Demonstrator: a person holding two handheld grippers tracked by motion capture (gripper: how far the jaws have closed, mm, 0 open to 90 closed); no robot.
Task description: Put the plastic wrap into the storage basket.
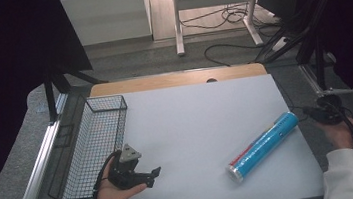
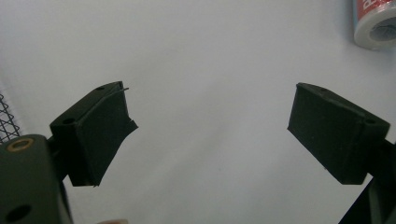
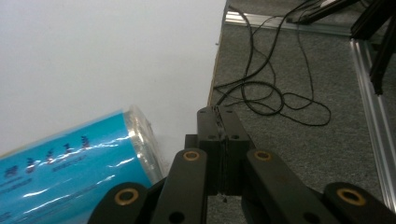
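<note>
A long blue tube [image 1: 265, 145] wrapped in clear film, with red print near its near end, lies slantwise on the white table [image 1: 192, 123] at the right. My right gripper [image 1: 309, 111] is shut with nothing between its jaws; it hangs just past the table's right edge, beside the tube's far end. From the right gripper view the closed jaws [image 3: 218, 114] stand over the grey floor, with the tube [image 3: 70, 163] close at their left. My left gripper [image 1: 152, 176] rests at the front left, jaws open and empty [image 2: 212, 121], pointing across the bare tabletop toward the tube's end [image 2: 376, 23].
A black wire basket [image 1: 94, 144] stands empty along the table's left edge, just beside my left hand; its mesh [image 2: 7, 119] shows at the left of the left gripper view. Black cables [image 3: 266, 93] loop on the grey floor right of the table. Metal rails [image 1: 36, 166] flank both sides.
</note>
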